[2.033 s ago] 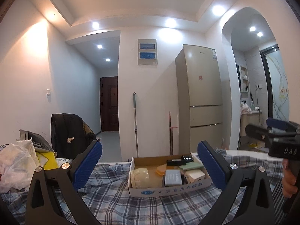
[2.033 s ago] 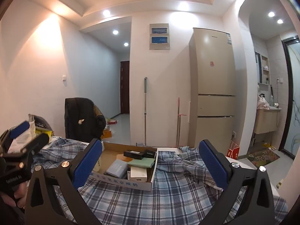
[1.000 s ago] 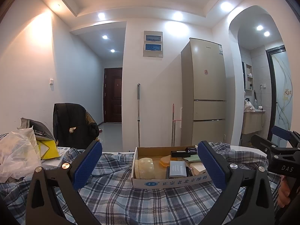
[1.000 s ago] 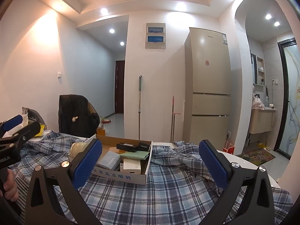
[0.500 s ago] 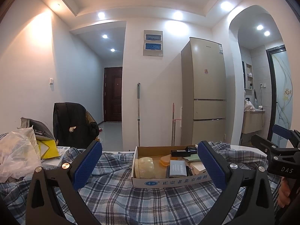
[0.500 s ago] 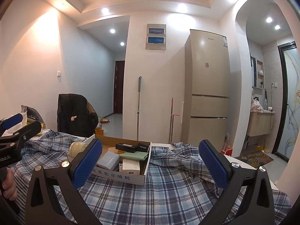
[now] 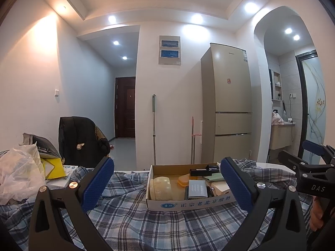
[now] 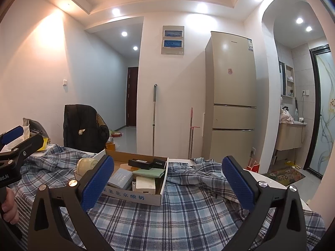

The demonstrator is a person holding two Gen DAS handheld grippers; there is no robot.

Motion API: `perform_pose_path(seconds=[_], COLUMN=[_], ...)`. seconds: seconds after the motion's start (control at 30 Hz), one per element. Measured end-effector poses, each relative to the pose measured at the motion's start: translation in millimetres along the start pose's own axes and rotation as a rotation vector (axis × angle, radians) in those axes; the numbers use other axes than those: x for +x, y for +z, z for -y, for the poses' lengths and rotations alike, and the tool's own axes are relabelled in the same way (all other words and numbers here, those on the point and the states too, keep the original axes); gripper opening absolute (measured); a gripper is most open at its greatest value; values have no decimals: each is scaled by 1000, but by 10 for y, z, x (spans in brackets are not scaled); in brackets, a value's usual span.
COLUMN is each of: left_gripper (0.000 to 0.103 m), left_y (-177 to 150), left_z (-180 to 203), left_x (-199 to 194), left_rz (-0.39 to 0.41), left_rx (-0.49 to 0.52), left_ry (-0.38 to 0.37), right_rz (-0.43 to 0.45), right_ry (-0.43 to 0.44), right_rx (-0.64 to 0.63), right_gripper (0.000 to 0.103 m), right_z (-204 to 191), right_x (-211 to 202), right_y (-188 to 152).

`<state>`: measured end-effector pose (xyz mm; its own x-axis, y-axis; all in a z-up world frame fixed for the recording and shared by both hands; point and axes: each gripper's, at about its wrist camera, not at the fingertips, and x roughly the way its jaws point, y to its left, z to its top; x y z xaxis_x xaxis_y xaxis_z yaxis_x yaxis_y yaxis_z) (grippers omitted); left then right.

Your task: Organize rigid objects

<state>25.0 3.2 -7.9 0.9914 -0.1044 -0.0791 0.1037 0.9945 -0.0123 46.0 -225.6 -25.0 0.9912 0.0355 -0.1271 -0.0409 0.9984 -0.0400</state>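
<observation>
A shallow cardboard box [image 7: 189, 204] with blue print sits on a blue plaid cloth [image 7: 146, 226]. It holds a pale round jar [image 7: 160, 188], a grey booklet [image 7: 197, 191], a green pad [image 7: 215, 176], a black case [image 7: 201, 172] and a white box [image 8: 145, 185]. My left gripper [image 7: 166, 185] is open and empty, just in front of the box. My right gripper [image 8: 167, 185] is open and empty, to the right of the box [image 8: 134, 196]. Each gripper shows at the edge of the other's view.
A white plastic bag [image 7: 19, 173] and yellow packets [image 7: 52, 167] lie at the left of the table. A chair with a black jacket [image 7: 79, 142] stands behind. A fridge [image 7: 229, 104], a mop [image 7: 153, 129] and a broom stand by the far wall.
Both views have tilted slightly and settled. The box now sits a little lower and closer in the left view. Both grippers stay open and empty.
</observation>
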Motion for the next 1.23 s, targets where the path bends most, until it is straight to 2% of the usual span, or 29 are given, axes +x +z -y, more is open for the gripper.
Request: perform_pose_path(seconds=[1.23], left_gripper=[103], left_y=[1], left_z=[28], left_x=[-27], left_rz=[12], left_rx=[17], left_ry=[3], right_rz=[10], right_ry=[-11], right_rx=[-1], right_gripper=[103], right_z=[19], right_x=[-28], right_y=[25])
